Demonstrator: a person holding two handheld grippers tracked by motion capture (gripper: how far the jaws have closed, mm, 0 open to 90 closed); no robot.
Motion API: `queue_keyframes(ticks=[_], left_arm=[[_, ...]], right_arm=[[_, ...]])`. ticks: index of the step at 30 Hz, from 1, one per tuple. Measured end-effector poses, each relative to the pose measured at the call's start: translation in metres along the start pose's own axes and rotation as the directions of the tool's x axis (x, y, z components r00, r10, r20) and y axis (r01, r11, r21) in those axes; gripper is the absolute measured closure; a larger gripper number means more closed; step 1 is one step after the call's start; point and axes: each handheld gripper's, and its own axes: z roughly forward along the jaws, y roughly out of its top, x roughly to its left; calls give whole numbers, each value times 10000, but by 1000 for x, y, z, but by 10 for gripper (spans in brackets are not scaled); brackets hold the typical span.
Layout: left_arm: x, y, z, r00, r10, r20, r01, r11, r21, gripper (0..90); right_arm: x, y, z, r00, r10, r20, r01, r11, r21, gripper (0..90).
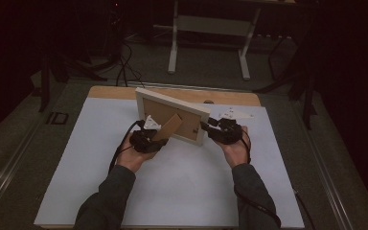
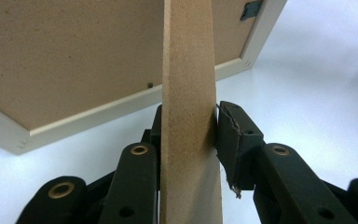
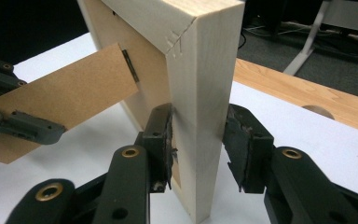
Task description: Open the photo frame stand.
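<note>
**Picture frame held upright between two grippers, stand flap drawn out**

Item 1. Left gripper point(image 1: 154, 137): held in the person's left hand point(image 1: 133, 155), at the left of the high view. Jaws closed on the stand flap point(image 2: 186, 116), a narrow brown fibreboard strip; in the left gripper view both pads sit against its two faces. The flap runs up and away from the gripper to the back of the frame.

Item 2. Picture frame point(image 1: 172, 103): pale wooden moulding, brown backing board point(image 2: 70, 51) facing the person. It stands on edge near the middle of the white table sheet point(image 1: 182, 191), slightly tilted, between the two grippers. A small metal turn clip point(image 2: 251, 9) shows near one corner of the backing.

Item 3. Right gripper point(image 1: 205, 127): held in the person's right hand point(image 1: 237, 148), at the right of the high view. Jaws clamped on the frame's right side rail point(image 3: 205, 112), one pad on the back face, one on the front.

Item 4. Wooden table edge point(image 1: 230, 98): bare strip beyond the sheet, behind the frame.
</note>
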Motion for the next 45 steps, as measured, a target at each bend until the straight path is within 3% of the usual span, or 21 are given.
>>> queue_keyframes(ticks=[3,11,23,45], left_arm=[[2,-2,0,10000,-87,-12,87,9999,-63,700],[0,-5,-1,9999,-112,17,112,9999,-104,700],[0,-15,-1,10000,-52,35,52,10000,-7,701],[-1,-24,-2,9995,-242,218,243,9997,-36,716]], right_arm=[[0,2,-2,9999,120,-109,-122,9997,-210,647],[-1,1,-2,9992,15,-389,-20,9999,-134,641],[1,-7,5,9970,-154,-764,189,9988,449,596],[0,-32,-9,9961,-177,-859,246,9965,803,583]])
